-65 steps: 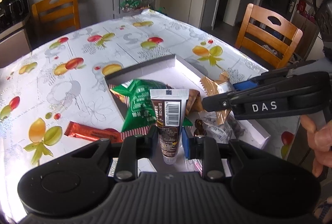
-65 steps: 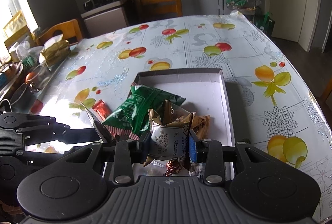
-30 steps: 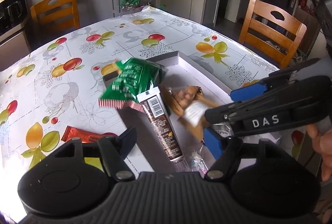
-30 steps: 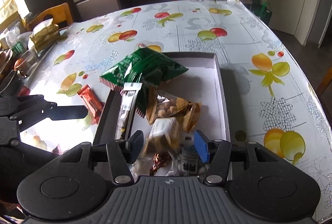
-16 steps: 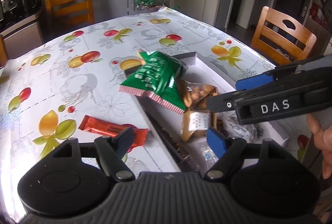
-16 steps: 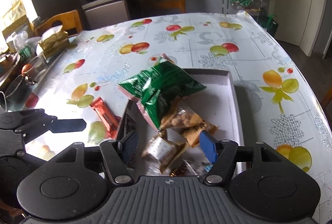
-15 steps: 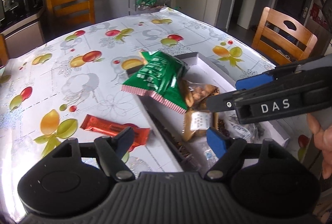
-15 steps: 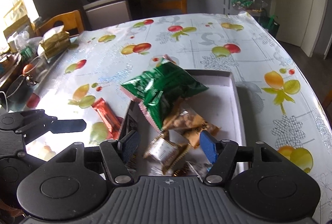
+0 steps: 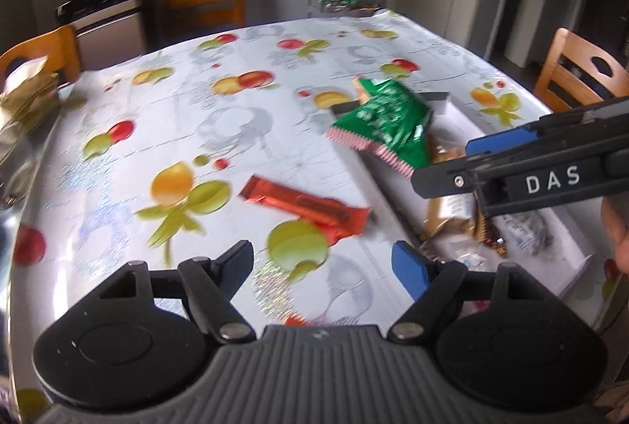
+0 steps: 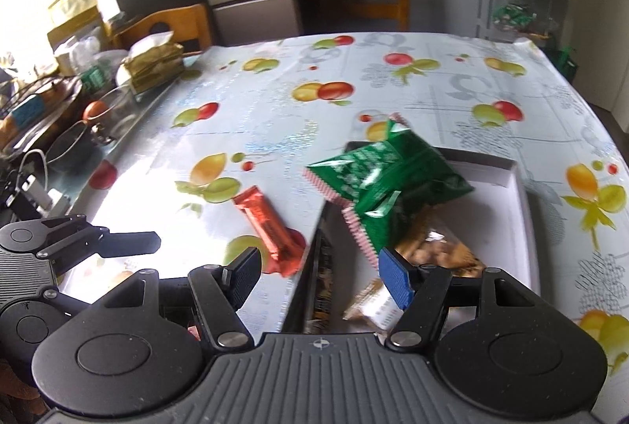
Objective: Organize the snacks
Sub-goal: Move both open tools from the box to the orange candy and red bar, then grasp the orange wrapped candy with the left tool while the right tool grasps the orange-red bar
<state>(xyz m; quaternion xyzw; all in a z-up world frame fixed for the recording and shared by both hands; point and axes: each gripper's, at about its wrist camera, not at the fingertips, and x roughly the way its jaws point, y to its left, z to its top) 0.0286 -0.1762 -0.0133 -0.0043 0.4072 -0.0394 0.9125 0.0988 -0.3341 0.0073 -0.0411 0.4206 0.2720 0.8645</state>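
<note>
Snacks fill your box (image 10: 521, 188); one red bar (image 9: 306, 209) lies outside on the table (image 9: 196, 117), so your left tool (image 9: 322, 262) and right tool (image 10: 318, 274) hang spread, empty.

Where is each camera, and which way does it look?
Left wrist: sits on the left gripper, looking across the table at the red bar; shows its open fingers, the right gripper and a bit of hand.
Right wrist: sits on the right gripper, looking at the box; shows its open fingers and the left gripper.
Both see the green bag, bar and box.
</note>
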